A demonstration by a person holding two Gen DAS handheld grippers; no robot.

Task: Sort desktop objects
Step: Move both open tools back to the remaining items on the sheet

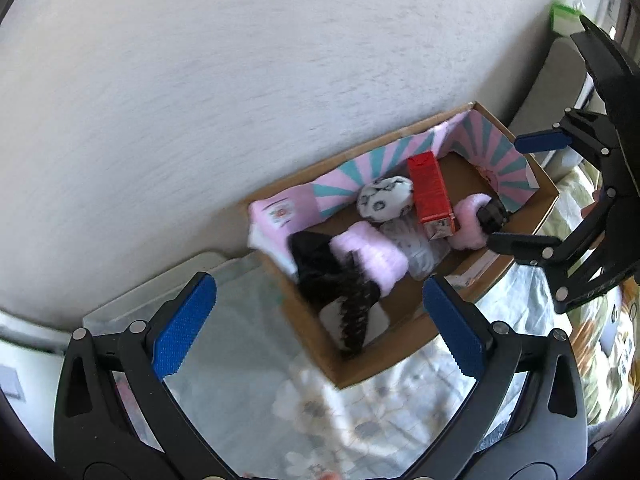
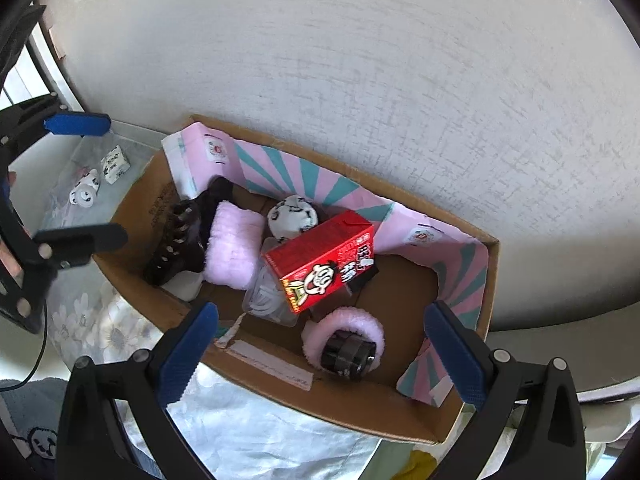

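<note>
An open cardboard box (image 2: 280, 376) with a pink and teal liner holds a red drink carton (image 2: 320, 256), a black-and-white ball (image 2: 292, 218), a black hair claw (image 2: 176, 240), a fluffy pink cloth (image 2: 234, 248) and a pink scrunchie (image 2: 344, 320) around a black roll (image 2: 350, 356). My right gripper (image 2: 320, 352) hangs open above the box's near wall, nothing between its fingers. My left gripper (image 1: 320, 320) is open and empty over the hair claw (image 1: 340, 292) and the box (image 1: 384, 356). Each gripper also shows in the other's view: the left gripper (image 2: 80, 182), the right gripper (image 1: 532, 194).
A white textured wall (image 2: 400, 80) rises right behind the box. Left of the box, a clear tray (image 2: 72, 152) holds a small printed cube (image 2: 116, 164) and white ring-shaped pieces (image 2: 84, 192). A floral cloth (image 1: 360, 412) covers the surface in front.
</note>
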